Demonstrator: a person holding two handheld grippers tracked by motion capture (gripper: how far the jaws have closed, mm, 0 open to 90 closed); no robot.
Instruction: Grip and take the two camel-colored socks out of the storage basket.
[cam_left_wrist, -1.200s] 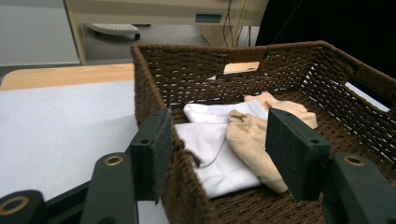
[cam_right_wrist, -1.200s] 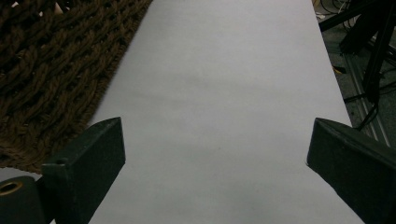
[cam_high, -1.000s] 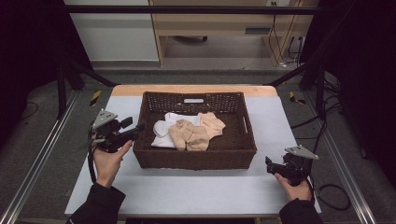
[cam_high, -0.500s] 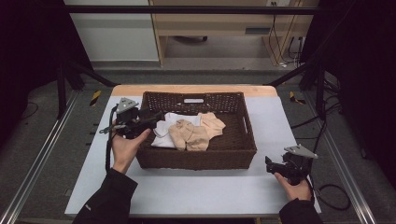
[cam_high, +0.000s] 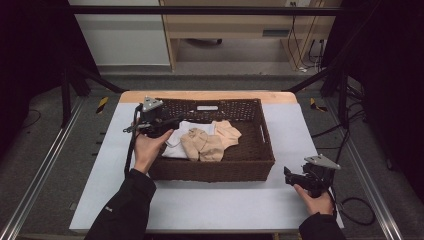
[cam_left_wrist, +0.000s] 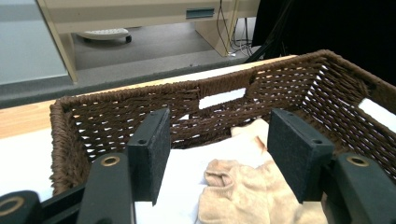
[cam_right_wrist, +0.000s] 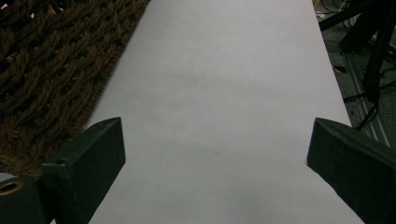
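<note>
Reaching into the wicker basket (cam_high: 260, 150) from its left rim, the left gripper (cam_high: 167, 121) has its jaws spread wide with nothing between them, aimed at the clothes inside. In the left gripper view the beige sock (cam_left_wrist: 243, 191) lies right ahead between the jaws, on top of a white cloth (cam_left_wrist: 182, 186).

My guess on handling: the sock is about as light and floppy as things get — no stiffness, not fragile, not slippery against those foam-ish pads, but it will sag and drag whatever it's tangled with. I'd pinch a raised fold near the cuff opening, so the jaws catch only the sock and not the white cloth under it.

In the high view the beige pile (cam_high: 202, 145) sits around the basket's middle, its long axis running diagonally from the basket's near-left toward its far-right, where a second beige piece (cam_high: 227, 132) lies. Which end is toe or cuff is hard to tell.

The right gripper (cam_high: 292, 176) rests on the table (cam_high: 225, 205) just off the basket's near-right corner, jaws wide apart and holding nothing.
</note>
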